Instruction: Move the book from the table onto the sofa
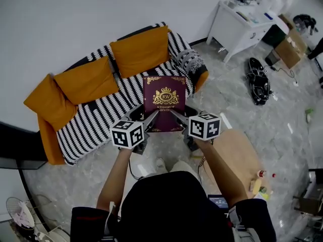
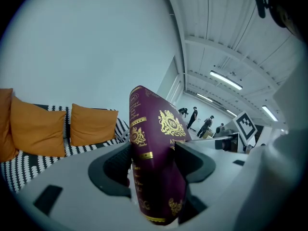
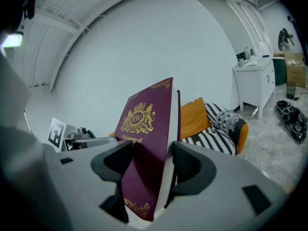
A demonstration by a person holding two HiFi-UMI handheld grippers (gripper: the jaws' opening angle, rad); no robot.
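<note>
Three orange cushions [image 1: 87, 79] rest on the striped sofa [image 1: 96, 121].

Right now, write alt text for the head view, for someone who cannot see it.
Seen from above, a person holds a maroon book with a gold crest, gripped by the left gripper and right gripper, in front of a striped sofa with orange cushions.

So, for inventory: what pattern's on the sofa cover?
The sofa cover has black-and-white stripes; best in head view.
</note>
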